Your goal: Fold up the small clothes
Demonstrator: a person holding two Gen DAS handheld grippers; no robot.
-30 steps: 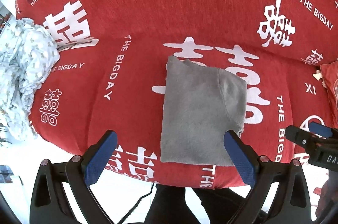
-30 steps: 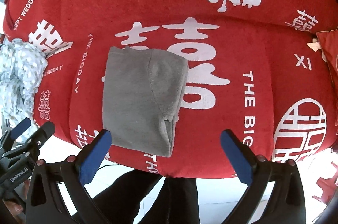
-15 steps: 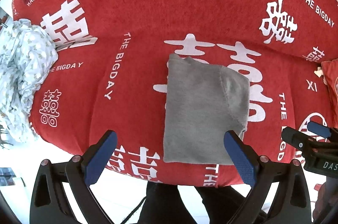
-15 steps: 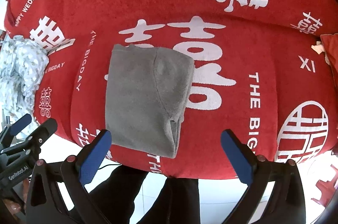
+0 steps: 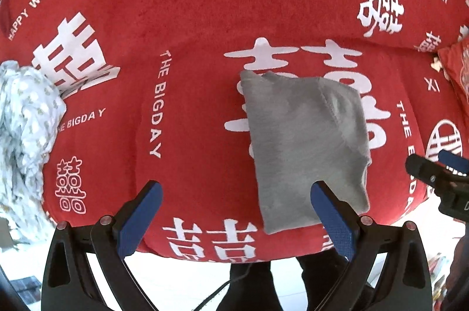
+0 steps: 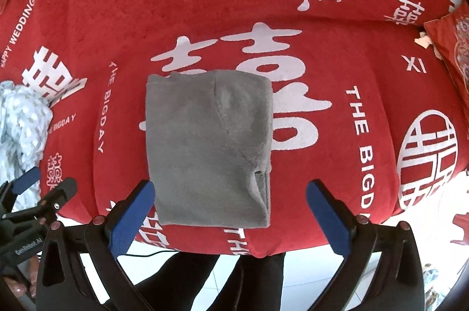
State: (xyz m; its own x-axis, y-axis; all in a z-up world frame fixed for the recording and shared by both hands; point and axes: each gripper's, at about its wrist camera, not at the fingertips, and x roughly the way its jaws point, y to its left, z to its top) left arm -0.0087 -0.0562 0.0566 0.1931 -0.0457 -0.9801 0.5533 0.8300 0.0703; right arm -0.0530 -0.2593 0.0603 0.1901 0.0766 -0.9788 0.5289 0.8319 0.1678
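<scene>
- The grey cloth [image 6: 208,146] lies folded into a neat block at the middle of the right wrist frame, right of centre in the left one [image 5: 304,146].
- It rests flat on the red cover [image 6: 337,41] printed with white characters, its near edge close to the cover's front rim.
- My right gripper [image 6: 231,211] hangs over that near edge, jaws spread wide, holding nothing; the left pad overlaps the cloth's lower left corner in the frame.
- My left gripper [image 5: 234,215] is likewise wide open and empty, its right pad in front of the cloth's lower right part.
- A white patterned heap [image 5: 23,135] sits at the left edge.
- Dark trouser legs [image 6: 211,275] show below the cover.
</scene>
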